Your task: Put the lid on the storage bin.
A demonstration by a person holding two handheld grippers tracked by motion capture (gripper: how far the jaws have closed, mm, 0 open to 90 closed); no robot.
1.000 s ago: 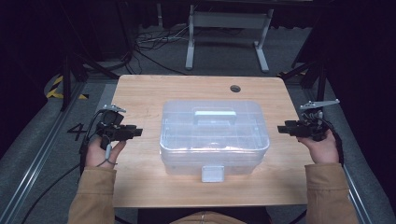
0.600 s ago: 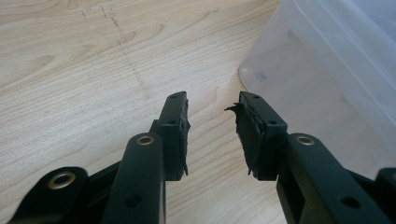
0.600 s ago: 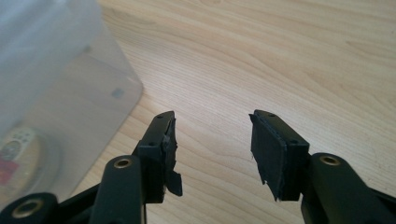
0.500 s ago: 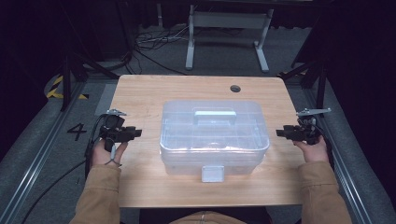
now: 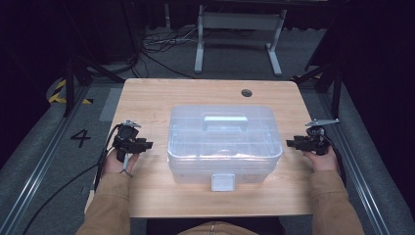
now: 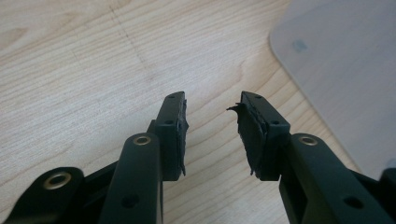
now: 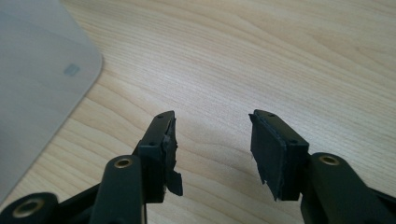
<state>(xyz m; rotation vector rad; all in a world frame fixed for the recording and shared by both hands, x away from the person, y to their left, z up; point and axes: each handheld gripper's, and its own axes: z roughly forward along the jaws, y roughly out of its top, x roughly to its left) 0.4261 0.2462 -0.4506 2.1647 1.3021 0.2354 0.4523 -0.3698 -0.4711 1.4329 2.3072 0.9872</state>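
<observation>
High view: clear plastic storage box (image 5: 224, 144), lidded, mid-table (image 5: 147, 98), front latch (image 5: 222, 181) at near edge. Judged light, stiff, slippery-walled; best taken by top handle (image 5: 224, 121) or rim. Left gripper (image 5: 147, 144) just been widening, right gripper (image 5: 290, 143) spread; nothing between either's jaws.

Clear, frosty plastic box (image 5: 224, 147), pale grey latch (image 5: 222, 182). Around box: light wood-grain table (image 5: 151, 98). Left gripper (image 5: 145, 144), right gripper (image 5: 292, 143) black. Sleeves (image 5: 105, 205) tan.
</observation>
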